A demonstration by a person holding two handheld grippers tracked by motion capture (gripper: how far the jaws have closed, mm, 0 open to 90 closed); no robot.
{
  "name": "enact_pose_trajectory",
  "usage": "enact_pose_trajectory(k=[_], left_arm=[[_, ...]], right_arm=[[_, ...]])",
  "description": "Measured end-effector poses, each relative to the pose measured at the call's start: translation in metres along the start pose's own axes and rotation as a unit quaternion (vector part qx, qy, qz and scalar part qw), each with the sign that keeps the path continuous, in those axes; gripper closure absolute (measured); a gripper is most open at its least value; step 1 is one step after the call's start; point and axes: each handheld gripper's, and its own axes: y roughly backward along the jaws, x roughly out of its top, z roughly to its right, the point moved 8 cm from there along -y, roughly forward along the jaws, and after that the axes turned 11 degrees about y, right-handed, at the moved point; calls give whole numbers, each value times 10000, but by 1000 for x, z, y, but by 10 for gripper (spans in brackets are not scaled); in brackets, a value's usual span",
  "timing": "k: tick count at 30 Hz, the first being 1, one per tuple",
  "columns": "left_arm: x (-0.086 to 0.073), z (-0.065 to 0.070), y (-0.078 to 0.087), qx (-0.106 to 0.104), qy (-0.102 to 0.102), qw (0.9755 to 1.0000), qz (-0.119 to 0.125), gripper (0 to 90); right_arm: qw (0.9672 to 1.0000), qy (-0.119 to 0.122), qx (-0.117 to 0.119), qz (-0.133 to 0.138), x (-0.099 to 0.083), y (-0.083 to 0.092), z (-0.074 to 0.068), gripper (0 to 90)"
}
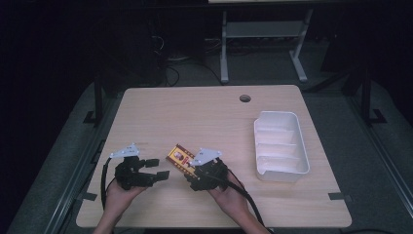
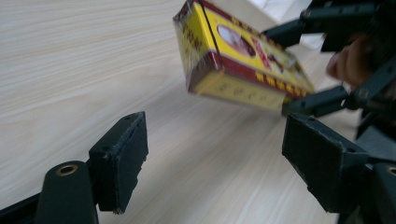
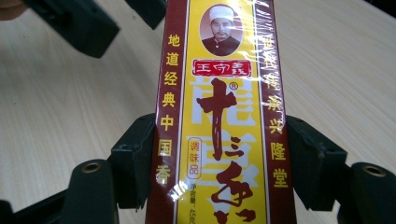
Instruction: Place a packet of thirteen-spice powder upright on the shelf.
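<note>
A long yellow and dark red box (image 3: 219, 116) with Chinese print and a small portrait is clamped by its two long sides in my right gripper (image 3: 219, 156). In the high view the box (image 1: 179, 157) sticks out up and left from the right gripper (image 1: 191, 169), near the table's front middle. My left gripper (image 1: 157, 168) stands open just left of it, with nothing between its pads (image 2: 119, 161). From the left gripper view the box (image 2: 243, 60) hangs tilted a little above the wood, beyond the open jaws.
A white ribbed tray (image 1: 281, 146) stands on the right side of the light wood table (image 1: 204, 117). A round cable hole (image 1: 245, 98) sits near the far edge. Dark floor and desk legs lie beyond the table.
</note>
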Motion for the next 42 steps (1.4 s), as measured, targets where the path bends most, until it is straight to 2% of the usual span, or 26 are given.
enact_pose_trajectory(k=[4, 6, 9, 12, 15, 17, 20, 24, 27, 35, 37, 40, 42], left_arm=[[6, 8, -7, -297, 227, 9993, 70, 230], [8, 10, -9, -409, 306, 9986, 96, 250], [7, 11, -12, -527, 392, 9978, 89, 266], [6, 11, -14, -753, 570, 9955, 86, 297], [5, 12, -15, -958, 660, 9932, 86, 344], [3, 13, -16, -1054, 672, 9921, 64, 388], [3, 13, -16, -1023, 669, 9925, 56, 442], [4, 13, -14, -1304, 910, 9872, 161, 517], [5, 15, -12, -1469, 991, 9840, 201, 606], [9, 21, -8, -1452, 916, 9849, 203, 646], [10, 26, -7, -1453, 768, 9862, 175, 661], [11, 32, -6, -1361, 535, 9892, 126, 676], [11, 35, -5, -1321, 400, 9904, 82, 677]], right_arm=[[9998, 133, -74, 82, -3, 6, -3, 315], [9995, 201, -197, 107, -5, 8, -4, 315], [9995, 194, -198, 176, -5, 9, -5, 315], [9992, 257, -220, 228, -6, 9, -8, 315], [9985, 351, -269, 312, -7, 7, -12, 315], [9979, 434, -286, 387, -7, 7, -15, 315], [9973, 504, -329, 413, -7, 6, -18, 315], [9965, 574, -404, 453, -8, 8, -19, 314], [9967, 557, -410, 417, -12, 6, -19, 315], [9962, 597, -498, 402, -12, 3, -21, 312], [9961, 619, -478, 404, -12, 3, -21, 297], [9973, 559, -273, 398, -12, 3, -21, 269], [9980, 469, -34, 416, -13, 3, -22, 262]])
